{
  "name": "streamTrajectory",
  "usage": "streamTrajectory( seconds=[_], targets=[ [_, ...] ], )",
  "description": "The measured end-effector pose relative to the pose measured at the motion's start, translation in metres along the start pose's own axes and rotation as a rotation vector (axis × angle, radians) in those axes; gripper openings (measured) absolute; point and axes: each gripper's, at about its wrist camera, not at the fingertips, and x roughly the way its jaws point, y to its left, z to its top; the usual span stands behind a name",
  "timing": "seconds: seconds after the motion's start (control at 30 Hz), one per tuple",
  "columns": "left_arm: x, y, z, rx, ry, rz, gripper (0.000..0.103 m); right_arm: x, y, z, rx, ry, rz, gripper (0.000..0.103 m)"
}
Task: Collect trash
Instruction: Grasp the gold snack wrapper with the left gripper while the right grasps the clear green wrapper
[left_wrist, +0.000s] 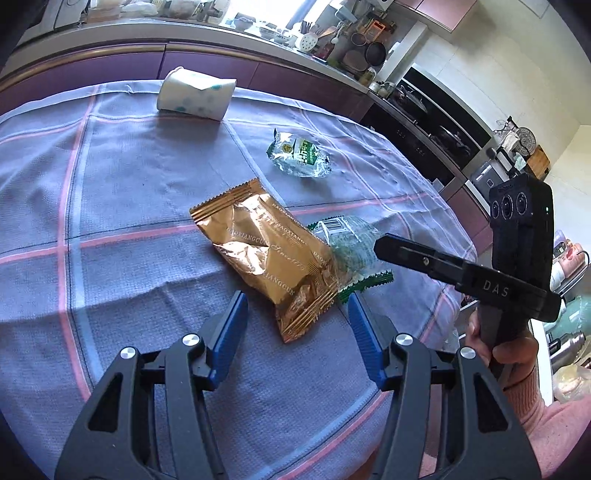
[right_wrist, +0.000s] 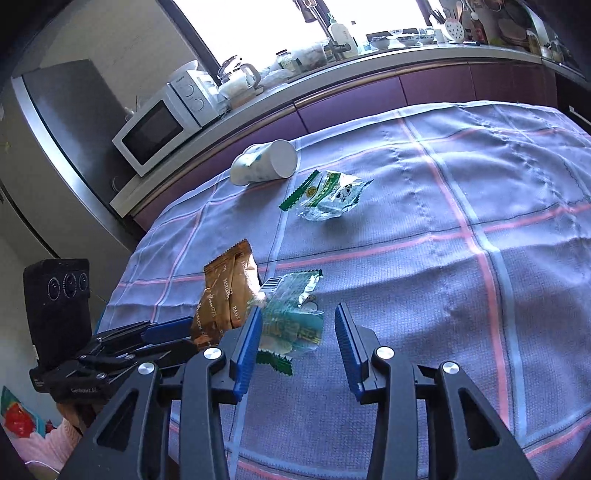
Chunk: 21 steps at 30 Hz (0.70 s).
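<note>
A gold snack wrapper (left_wrist: 266, 254) lies on the checked tablecloth (left_wrist: 129, 206), partly over a clear green wrapper (left_wrist: 351, 240). My left gripper (left_wrist: 297, 299) is open just above the cloth, the gold wrapper's near end between its blue fingers without being pinched. My right gripper (right_wrist: 298, 315) is open too, its fingers either side of the clear green wrapper (right_wrist: 291, 317), with the gold wrapper (right_wrist: 225, 291) to its left. A second green wrapper (left_wrist: 299, 155) (right_wrist: 325, 192) and a tipped paper cup (left_wrist: 195, 94) (right_wrist: 264, 162) lie farther back.
A purple-fronted counter (right_wrist: 369, 85) with a microwave (right_wrist: 159, 125) runs behind the table. A stove (left_wrist: 436, 118) stands at the right in the left wrist view. The other gripper (left_wrist: 384, 245) (right_wrist: 166, 332) shows in each view, held by a hand in a pink sleeve (left_wrist: 546, 417).
</note>
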Motion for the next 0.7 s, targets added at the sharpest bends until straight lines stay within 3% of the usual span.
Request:
streamTrajectory(
  seconds=[0.07,0.13,0.2,0.3,0.5,0.7],
  targets=[
    [0.003,0.002,0.003,-0.016,0.002,-0.006,0.052,0.002,-0.001,-0.002,0.009,0.007,0.018,0.039],
    [0.006,0.004,0.005,-0.028,0.006,0.0,0.043,0.004,0.0,-0.004,0.011,0.013,0.034,0.038],
    [0.008,0.005,0.006,-0.036,0.012,0.01,0.027,0.005,0.003,-0.005,0.005,0.018,0.046,0.038],
    [0.01,0.008,0.006,-0.048,0.016,0.018,0.015,0.005,0.006,-0.005,-0.007,0.013,0.052,0.029],
    [0.006,0.009,0.004,-0.042,0.002,0.029,0.007,0.004,0.011,-0.003,-0.02,0.003,0.054,0.011],
    [-0.01,0.014,0.002,-0.043,-0.038,0.051,0.007,0.003,0.022,0.002,-0.061,-0.02,0.041,0.006]
  ],
)
